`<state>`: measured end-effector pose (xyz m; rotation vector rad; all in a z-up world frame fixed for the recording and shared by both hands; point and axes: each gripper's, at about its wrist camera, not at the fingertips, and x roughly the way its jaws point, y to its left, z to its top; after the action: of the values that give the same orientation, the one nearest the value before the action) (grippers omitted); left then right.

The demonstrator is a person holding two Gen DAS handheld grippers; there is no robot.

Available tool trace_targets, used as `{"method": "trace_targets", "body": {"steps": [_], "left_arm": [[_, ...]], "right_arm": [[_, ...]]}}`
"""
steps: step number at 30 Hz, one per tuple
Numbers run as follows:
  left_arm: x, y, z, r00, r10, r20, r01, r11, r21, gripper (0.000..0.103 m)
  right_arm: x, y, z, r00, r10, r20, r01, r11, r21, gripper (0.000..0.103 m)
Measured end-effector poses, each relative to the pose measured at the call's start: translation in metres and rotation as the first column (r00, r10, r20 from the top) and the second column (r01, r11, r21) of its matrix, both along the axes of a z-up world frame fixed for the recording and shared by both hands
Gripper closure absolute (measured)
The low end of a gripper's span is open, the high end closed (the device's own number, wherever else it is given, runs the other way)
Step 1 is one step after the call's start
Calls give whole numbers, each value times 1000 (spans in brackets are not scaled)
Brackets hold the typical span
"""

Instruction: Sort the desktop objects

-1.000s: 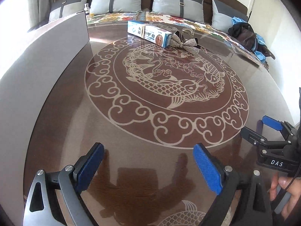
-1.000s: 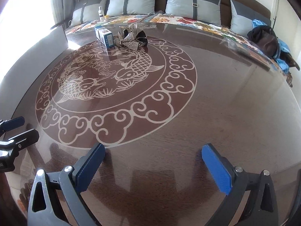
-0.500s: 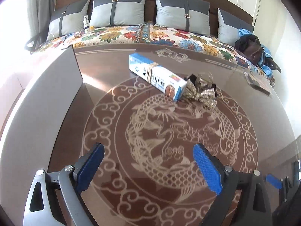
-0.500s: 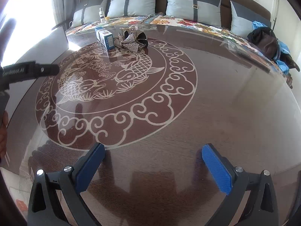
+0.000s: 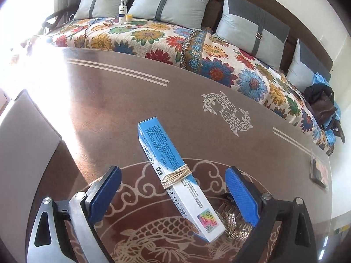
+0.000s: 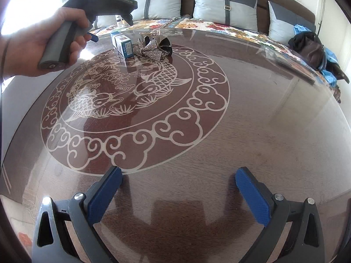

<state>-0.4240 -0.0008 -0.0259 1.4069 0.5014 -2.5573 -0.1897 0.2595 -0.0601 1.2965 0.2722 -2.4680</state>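
A long blue and white box (image 5: 175, 175) with a rubber band round its middle lies on the brown table (image 5: 122, 100). My left gripper (image 5: 173, 197) hangs open right over it, one blue finger on each side, not touching. A sparkly silver bow (image 5: 232, 223) lies against the box's near end, partly hidden by the right finger. In the right wrist view the box (image 6: 122, 45) and bow (image 6: 151, 49) sit at the far left of the table, with a hand holding the left gripper's handle (image 6: 63, 37) above them. My right gripper (image 6: 177, 195) is open over the table's near edge, holding nothing.
A sofa with a floral cover (image 5: 153, 37) and grey cushions runs behind the table. A small white bottle (image 5: 122, 11) stands on it. A dark bag (image 6: 307, 46) lies at the sofa's right end. A grey panel (image 5: 24, 144) stands at the table's left side.
My left gripper has travelled forward across the table to the box, which now sits between its open fingers. The right gripper has stayed where it was.
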Motion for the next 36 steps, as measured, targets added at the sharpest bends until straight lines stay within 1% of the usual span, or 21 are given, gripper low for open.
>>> {"method": "trace_targets", "body": {"steps": [4,5,6,7,8,9,11,13,15,18,21,24,26,28,30,31,32,33,34,35,36], "left_arm": [[-1,-12,-25,998,48,49,-51,996,67,6],[2,-15,-27,998,54,29,-56,995,81,7],[7,-16,-24,998,58,-2,-57,995,76,9],[9,-17,-23,998,61,-13,-60,996,59,15],[12,-20,-23,998,51,-26,-49,997,66,43],[15,-22,-24,999,38,-28,-36,997,66,64],[21,-27,-24,999,19,-27,-17,999,49,68],[32,-33,-24,999,-7,-38,9,999,48,68],[50,-37,-24,998,-43,-49,46,997,66,68],[83,-38,-25,989,-137,-56,141,987,73,69],[126,-35,-26,968,-245,-57,249,964,97,69],[168,-36,-27,943,-326,-66,333,928,167,69],[190,-41,-27,934,-349,-72,356,913,199,69],[209,-46,-27,934,-350,-75,358,913,197,68],[219,-53,-26,937,-341,-72,348,919,186,62],[222,-56,-25,940,-334,-70,341,923,176,54],[224,-57,-24,943,-327,-63,333,929,159,40],[225,-58,-23,947,-317,-46,320,939,127,31],[225,-58,-22,952,-305,-31,307,947,92,26],[225,-59,-21,954,-299,-24,300,951,75,27],[225,-60,-19,955,-295,-25,296,952,75,27]], "right_arm": [[0,0,0,1000,1,1,-1,1000,-1,0],[-1,0,0,1000,2,0,-2,1000,0,0],[-1,0,0,1000,2,0,-2,1000,-1,0],[-1,0,1,1000,2,0,-2,1000,0,0],[-1,0,1,1000,2,0,-2,1000,0,0],[-1,0,1,1000,2,0,-2,1000,0,0],[-1,0,2,1000,2,0,-2,1000,-1,0],[-1,0,1,1000,2,0,-2,1000,0,0],[-2,0,1,1000,1,0,-1,1000,0,0],[-2,0,1,1000,1,-1,-1,1000,0,0],[-2,0,0,1000,1,-1,-1,1000,0,0],[-2,0,0,1000,1,-1,-1,1000,0,0],[-2,0,0,1000,1,-1,-1,1000,0,0],[-2,0,0,1000,2,-1,-2,1000,0,0],[-2,0,0,1000,2,-1,-2,1000,0,0],[-2,0,0,1000,2,-1,-2,1000,0,0],[-2,0,0,1000,2,-1,-2,1000,0,0],[-2,0,0,1000,2,-1,-2,1000,0,0],[-2,0,0,1000,2,-1,-2,1000,0,0],[-3,0,0,1000,2,-1,-2,1000,0,0],[-2,0,0,1000,2,-1,-2,1000,0,0]]}}
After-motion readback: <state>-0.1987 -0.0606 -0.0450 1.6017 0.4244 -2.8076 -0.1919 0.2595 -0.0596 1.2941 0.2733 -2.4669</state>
